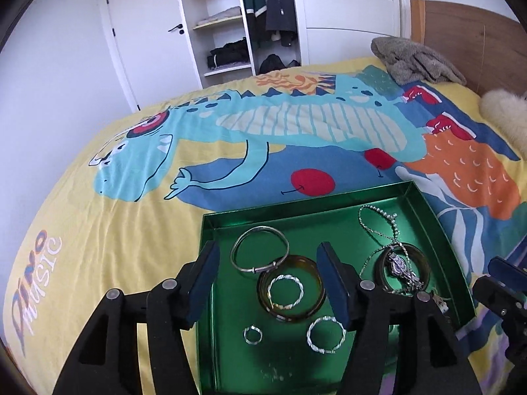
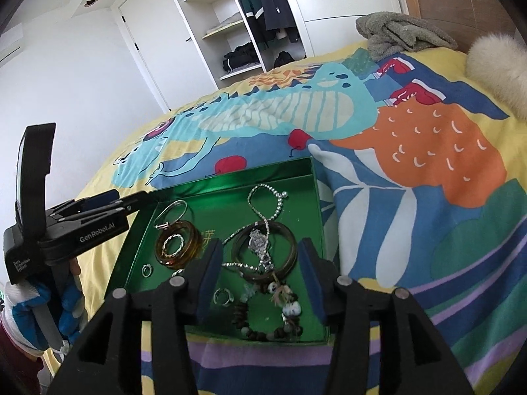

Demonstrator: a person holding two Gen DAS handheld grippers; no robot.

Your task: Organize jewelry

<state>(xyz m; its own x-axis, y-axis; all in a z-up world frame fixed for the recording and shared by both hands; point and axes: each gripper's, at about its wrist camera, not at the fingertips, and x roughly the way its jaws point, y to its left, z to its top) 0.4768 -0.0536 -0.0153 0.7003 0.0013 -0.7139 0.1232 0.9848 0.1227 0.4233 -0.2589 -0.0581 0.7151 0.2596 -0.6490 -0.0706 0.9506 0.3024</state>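
Note:
A shiny green tray lies on the bed and holds jewelry. In it are an amber bangle with a silver ring inside, a silver bangle, two loose silver rings, a dark bangle under a watch, a rhinestone chain and a beaded bracelet. My left gripper is open and empty above the tray's left part. My right gripper is open and empty above the tray's near right part.
The bed has a yellow dinosaur cover. A grey towel and a fluffy cream pillow lie near the wooden headboard. An open wardrobe and a door stand beyond the bed.

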